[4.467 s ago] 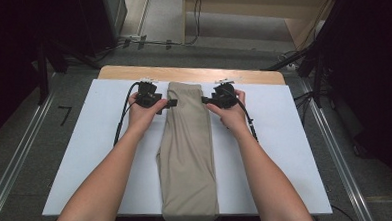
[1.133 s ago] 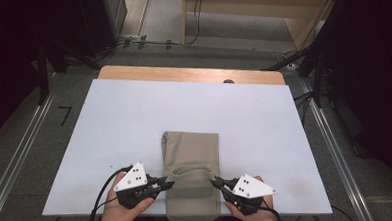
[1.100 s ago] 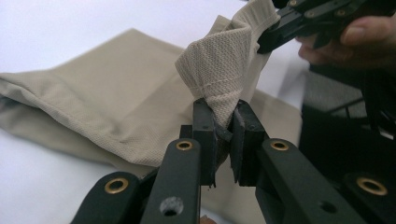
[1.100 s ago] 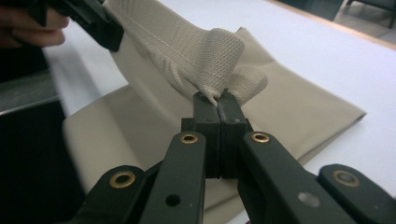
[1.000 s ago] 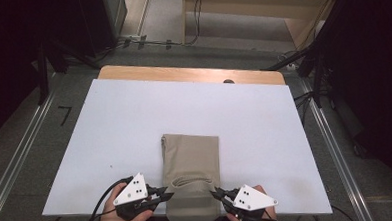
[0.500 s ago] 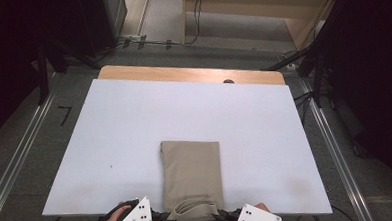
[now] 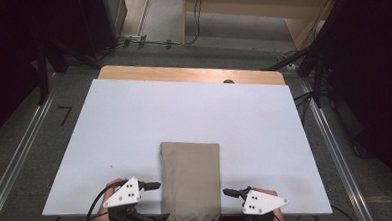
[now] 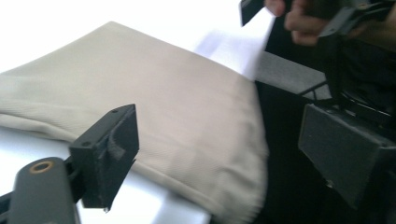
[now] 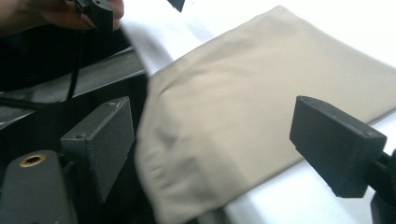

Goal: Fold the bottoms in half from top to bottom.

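Observation:
A folded beige cloth (image 7: 191, 176) lies on the white table board (image 7: 134, 123), its near end hanging over the front edge. My left gripper (image 7: 155, 202) stands open at the cloth's left side by that edge. My right gripper (image 7: 227, 208) stands open at its right side. In the left gripper view the open left gripper (image 8: 229, 158) has the beige cloth (image 8: 154, 84) spread between and beyond its jaws, with no visible grip. In the right gripper view the right gripper (image 9: 217, 140) is also open, with the drooping end of the cloth (image 9: 261, 74) between its jaws.
A wooden strip (image 7: 182, 75) runs along the board's far edge. Metal rails (image 7: 336, 149) flank the table on the floor. Dark stands and cables sit beyond the far side. The other hand (image 8: 299, 23) shows at the top of the left gripper view.
The long cloth was folded in half toward me, then slid nearer until its end hung over the front edge. Both grippers dropped low, then rose slightly beside it.

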`<state>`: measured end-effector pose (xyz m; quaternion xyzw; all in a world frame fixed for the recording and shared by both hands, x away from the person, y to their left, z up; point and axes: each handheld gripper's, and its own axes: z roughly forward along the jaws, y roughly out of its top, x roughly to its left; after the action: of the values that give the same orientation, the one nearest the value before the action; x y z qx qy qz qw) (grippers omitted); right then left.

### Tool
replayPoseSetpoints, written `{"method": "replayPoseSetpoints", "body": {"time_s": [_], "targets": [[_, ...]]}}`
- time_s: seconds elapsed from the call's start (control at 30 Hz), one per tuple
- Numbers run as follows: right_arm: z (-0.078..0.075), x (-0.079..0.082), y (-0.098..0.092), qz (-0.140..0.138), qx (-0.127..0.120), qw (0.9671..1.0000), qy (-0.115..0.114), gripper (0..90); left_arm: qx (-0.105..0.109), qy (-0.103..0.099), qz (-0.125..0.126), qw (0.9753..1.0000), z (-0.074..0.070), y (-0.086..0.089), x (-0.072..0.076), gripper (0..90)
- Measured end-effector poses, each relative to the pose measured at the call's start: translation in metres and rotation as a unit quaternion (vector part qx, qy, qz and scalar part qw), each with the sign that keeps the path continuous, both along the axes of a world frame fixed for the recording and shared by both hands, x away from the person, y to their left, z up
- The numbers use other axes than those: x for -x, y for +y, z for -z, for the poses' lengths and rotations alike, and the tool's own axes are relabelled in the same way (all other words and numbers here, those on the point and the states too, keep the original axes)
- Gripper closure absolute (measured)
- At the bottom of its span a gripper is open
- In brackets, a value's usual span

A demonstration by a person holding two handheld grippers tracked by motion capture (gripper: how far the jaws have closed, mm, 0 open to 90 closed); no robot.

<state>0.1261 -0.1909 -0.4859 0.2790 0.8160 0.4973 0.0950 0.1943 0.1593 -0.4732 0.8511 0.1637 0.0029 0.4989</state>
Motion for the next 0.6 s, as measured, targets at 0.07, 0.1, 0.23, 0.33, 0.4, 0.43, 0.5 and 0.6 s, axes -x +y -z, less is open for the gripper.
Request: {"method": "replayPoseSetpoints", "body": {"time_s": [0.07,0.1,0.23,0.33,0.4,0.43,0.5,0.6], "targets": [[-0.004,-0.014,0.001,0.012,0.002,0.9999,-0.002,12.0,0.001,0.002,-0.016,0.9999,-0.001,0.0,-0.014,10.2],[-0.004,-0.014,0.001,0.012,0.002,0.9999,-0.002,12.0,0.004,0.005,-0.024,0.9997,-0.001,0.0,-0.021,10.2],[-0.009,-0.047,-0.003,0.042,-0.001,0.9991,0.006,12.1,0.009,0.023,-0.055,0.9982,-0.001,-0.002,-0.061,10.2],[-0.01,-0.067,-0.005,0.063,0.007,0.9979,0.008,12.5,0.008,0.031,-0.064,0.9974,0.001,-0.004,-0.077,10.4],[-0.009,-0.079,-0.007,0.074,0.015,0.9971,0.01,12.8,0.001,0.033,-0.073,0.9968,0.001,-0.006,-0.088,13.8],[-0.009,-0.079,-0.007,0.074,0.015,0.9971,0.01,12.8,-0.005,0.035,-0.081,0.9961,0.002,-0.007,-0.095,13.8],[-0.007,-0.101,-0.01,0.093,0.022,0.9952,0.022,15.0,-0.012,0.045,-0.093,0.9946,0.003,-0.008,-0.109,16.4],[-0.006,-0.112,-0.011,0.108,0.025,0.9933,0.032,16.8,-0.028,0.053,-0.105,0.9926,0.006,-0.008,-0.127,21.4]]}}
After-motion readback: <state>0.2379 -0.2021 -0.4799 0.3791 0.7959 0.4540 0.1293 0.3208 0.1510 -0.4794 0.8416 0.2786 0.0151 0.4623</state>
